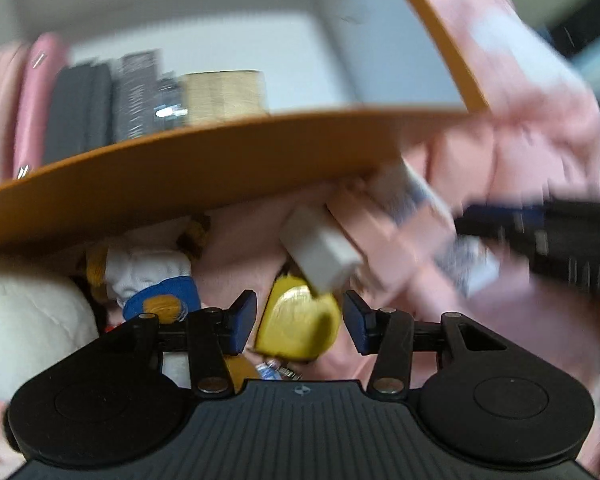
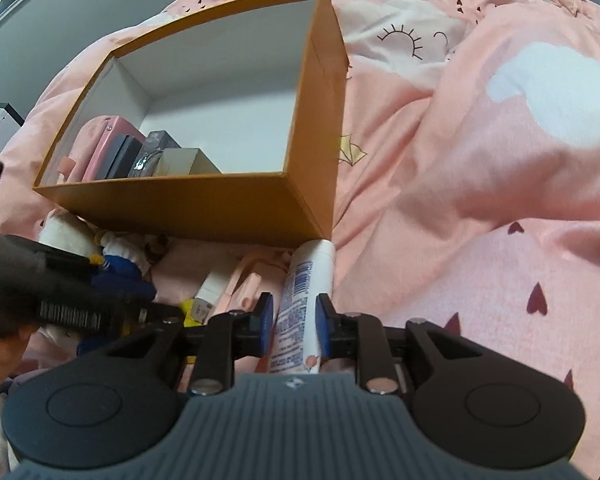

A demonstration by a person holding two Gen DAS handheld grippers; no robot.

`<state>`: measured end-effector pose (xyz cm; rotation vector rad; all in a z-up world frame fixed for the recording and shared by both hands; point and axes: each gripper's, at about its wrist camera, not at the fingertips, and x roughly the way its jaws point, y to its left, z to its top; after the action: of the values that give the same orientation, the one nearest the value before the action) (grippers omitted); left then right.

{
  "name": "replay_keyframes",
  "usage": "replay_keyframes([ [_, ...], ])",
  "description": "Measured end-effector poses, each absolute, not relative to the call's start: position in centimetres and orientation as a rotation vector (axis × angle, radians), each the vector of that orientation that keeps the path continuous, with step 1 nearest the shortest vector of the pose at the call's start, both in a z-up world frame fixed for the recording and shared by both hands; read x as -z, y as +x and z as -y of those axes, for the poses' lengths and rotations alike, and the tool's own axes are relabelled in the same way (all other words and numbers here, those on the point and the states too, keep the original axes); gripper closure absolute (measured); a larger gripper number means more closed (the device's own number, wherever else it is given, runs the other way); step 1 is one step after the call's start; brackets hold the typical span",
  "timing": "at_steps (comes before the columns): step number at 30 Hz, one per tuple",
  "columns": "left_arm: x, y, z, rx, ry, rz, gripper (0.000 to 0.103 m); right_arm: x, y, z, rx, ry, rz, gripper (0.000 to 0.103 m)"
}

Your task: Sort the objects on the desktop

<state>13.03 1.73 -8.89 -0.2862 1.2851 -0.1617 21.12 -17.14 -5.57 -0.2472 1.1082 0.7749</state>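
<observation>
Just in front of the open orange cardboard box (image 2: 204,208), the right gripper (image 2: 294,326) is clamped across the middle of a white plastic tube with blue print (image 2: 304,292); it looks light, smooth and a little squashy, so a mid-body hold suits it. Left of it, the left gripper (image 1: 298,324) stands released around a yellow rounded object (image 1: 300,324), pads apart from it. Beyond, in the box, cases stand upright on the pink bedding (image 2: 480,160)

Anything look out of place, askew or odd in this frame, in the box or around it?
Nothing looks spilled or damaged. Inside the orange cardboard box, the items stand in a neat row along one wall. The only mess is the unsorted heap on the pink printed bedding in front of it, where the white plastic bottle lies between the right tongs.
</observation>
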Motion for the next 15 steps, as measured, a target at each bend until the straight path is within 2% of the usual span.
replay_keyframes([
  [3,9.1,12.6,-0.4,0.184,-0.182,-1.285,0.047,5.6,21.0,17.3,-0.766,-0.241,-1.098,0.078],
  [6,9.5,12.8,1.0,0.202,-0.098,-1.285,0.038,5.3,20.3,17.5,-0.768,-0.225,-1.073,0.076],
  [9,10.0,13.0,2.5,0.22,0.0,-1.303,0.037,4.9,19.4,17.8,-0.754,-0.21,-1.046,0.074],
  [13,10.4,12.7,4.1,0.221,0.123,-1.306,0.037,5.0,18.0,17.5,-0.705,-0.22,-0.977,0.072],
  [15,10.5,12.2,4.9,0.187,0.21,-1.292,0.042,5.3,17.1,17.2,-0.661,-0.246,-0.929,0.072],
])
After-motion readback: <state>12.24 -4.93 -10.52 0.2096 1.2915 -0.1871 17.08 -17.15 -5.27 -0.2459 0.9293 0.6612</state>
